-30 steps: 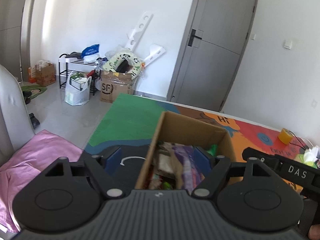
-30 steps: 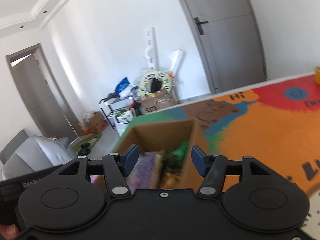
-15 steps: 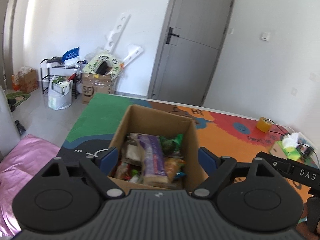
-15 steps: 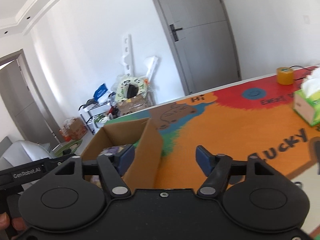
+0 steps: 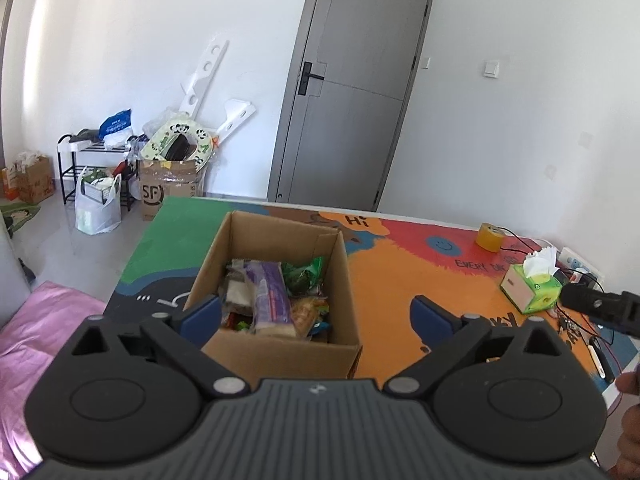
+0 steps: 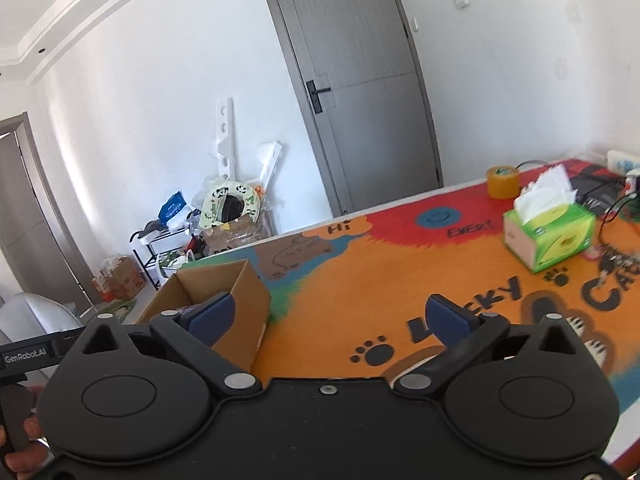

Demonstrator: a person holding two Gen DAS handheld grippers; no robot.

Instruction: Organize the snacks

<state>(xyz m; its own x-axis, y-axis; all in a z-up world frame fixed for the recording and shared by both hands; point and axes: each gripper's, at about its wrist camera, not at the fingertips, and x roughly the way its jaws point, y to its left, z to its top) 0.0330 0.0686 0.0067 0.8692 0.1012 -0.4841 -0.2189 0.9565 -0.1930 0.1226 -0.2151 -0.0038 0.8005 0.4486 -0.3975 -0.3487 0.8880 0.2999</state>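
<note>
An open cardboard box [image 5: 340, 280] stands on the colourful table mat, packed with snack packets, among them a purple pack [image 5: 270, 298] and a green bag [image 5: 304, 274]. My left gripper [image 5: 316, 314] hovers in front of the box with its jaws opening wide; the blue fingertips [image 5: 202, 314] straddle the box's near side without touching it. My right gripper [image 6: 334, 316] is over the orange mat to the right of the box [image 6: 240, 300], jaws opening wide, nothing between them. The right gripper also shows at the right edge of the left wrist view.
A green tissue box [image 6: 548, 236] and a yellow tape roll [image 6: 502, 182] sit at the table's far right, with cables and a power strip beyond. The table mat [image 6: 400, 272] is printed with paws and letters. A pink cloth [image 5: 36, 332] lies left, below the table.
Both grippers opened wider and pulled back from the box. The left view now centres the whole box; the right view swung right, off the box and onto the orange mat and tissue box.
</note>
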